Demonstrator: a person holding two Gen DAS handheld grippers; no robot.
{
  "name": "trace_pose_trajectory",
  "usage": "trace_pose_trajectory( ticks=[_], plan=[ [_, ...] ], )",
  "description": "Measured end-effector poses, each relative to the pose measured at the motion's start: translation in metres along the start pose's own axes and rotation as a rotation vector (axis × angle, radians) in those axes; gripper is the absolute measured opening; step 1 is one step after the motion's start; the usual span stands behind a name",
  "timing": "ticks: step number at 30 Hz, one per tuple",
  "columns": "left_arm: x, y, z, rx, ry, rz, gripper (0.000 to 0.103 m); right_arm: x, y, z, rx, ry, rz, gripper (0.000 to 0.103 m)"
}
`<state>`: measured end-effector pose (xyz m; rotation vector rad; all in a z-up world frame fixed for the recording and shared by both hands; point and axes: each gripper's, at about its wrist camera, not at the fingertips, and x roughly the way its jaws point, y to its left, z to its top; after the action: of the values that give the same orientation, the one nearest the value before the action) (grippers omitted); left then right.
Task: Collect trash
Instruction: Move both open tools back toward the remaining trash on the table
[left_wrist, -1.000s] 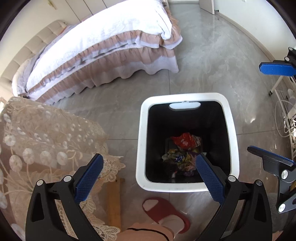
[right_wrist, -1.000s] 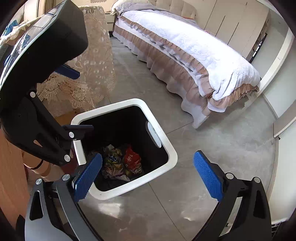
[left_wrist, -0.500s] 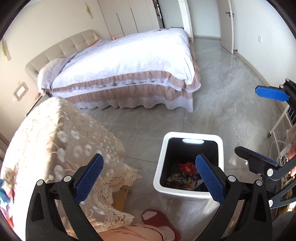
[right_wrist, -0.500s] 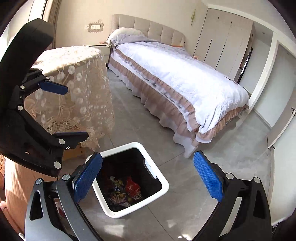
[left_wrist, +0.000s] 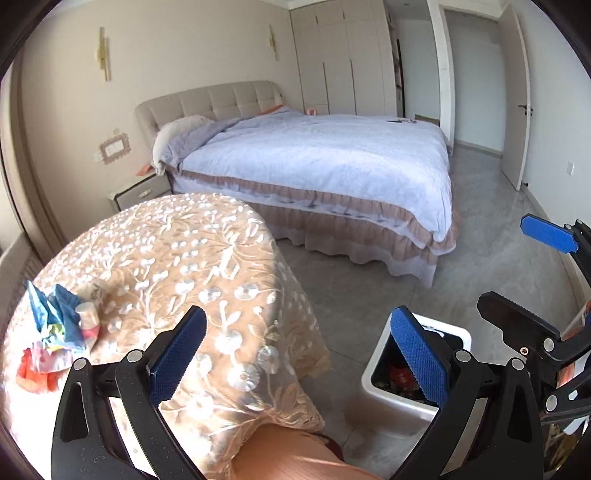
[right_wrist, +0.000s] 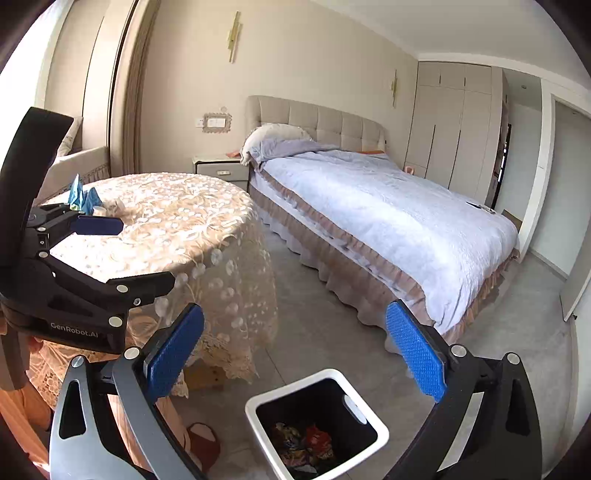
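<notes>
A white-rimmed black trash bin (right_wrist: 259, 401) stands on the floor with several crumpled wrappers (right_wrist: 303, 443) inside; it also shows in the left wrist view (left_wrist: 372, 373). On the lace-covered round table (left_wrist: 173, 258) lie a blue wrapper (left_wrist: 55, 317), a small bottle (left_wrist: 87, 314) and red wrappers (left_wrist: 35, 369) near its left edge. My left gripper (left_wrist: 297, 332) is open and empty, above the table's near edge. Also open and empty, my right gripper (right_wrist: 295, 336) hangs above the bin. The blue wrapper (right_wrist: 83, 197) shows past the left gripper (right_wrist: 147, 253).
A large bed (right_wrist: 369, 206) with a ruffled skirt fills the middle of the room. A nightstand (right_wrist: 221, 168) sits between bed and table. A red slipper (right_wrist: 203, 443) and a person's leg (left_wrist: 288, 454) are by the table's foot. Grey floor (right_wrist: 332, 332) separates bin and bed.
Both grippers have risen and tilted up from over the bin. The bin has shrunk toward the bottom of both views, and the tabletop with its trash has come into sight.
</notes>
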<state>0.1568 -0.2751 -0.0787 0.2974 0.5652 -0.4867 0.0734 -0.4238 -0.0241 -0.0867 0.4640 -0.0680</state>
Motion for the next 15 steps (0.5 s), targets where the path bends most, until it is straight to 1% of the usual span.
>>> trace_pose_trajectory(
  ticks=[4, 9, 15],
  plan=[
    [-0.016, 0.032, -0.005, -0.052, -0.022, 0.049, 0.098, 0.006, 0.022, 0.018, 0.006, -0.019, 0.067, 0.098],
    [-0.035, 0.070, -0.013, -0.096, -0.044, 0.119, 0.098, 0.013, 0.059, 0.035, -0.022, -0.033, 0.124, 0.098],
    [-0.051, 0.112, -0.027, -0.156, -0.050, 0.167, 0.098, 0.023, 0.099, 0.049, -0.072, -0.039, 0.173, 0.098]
  ],
)
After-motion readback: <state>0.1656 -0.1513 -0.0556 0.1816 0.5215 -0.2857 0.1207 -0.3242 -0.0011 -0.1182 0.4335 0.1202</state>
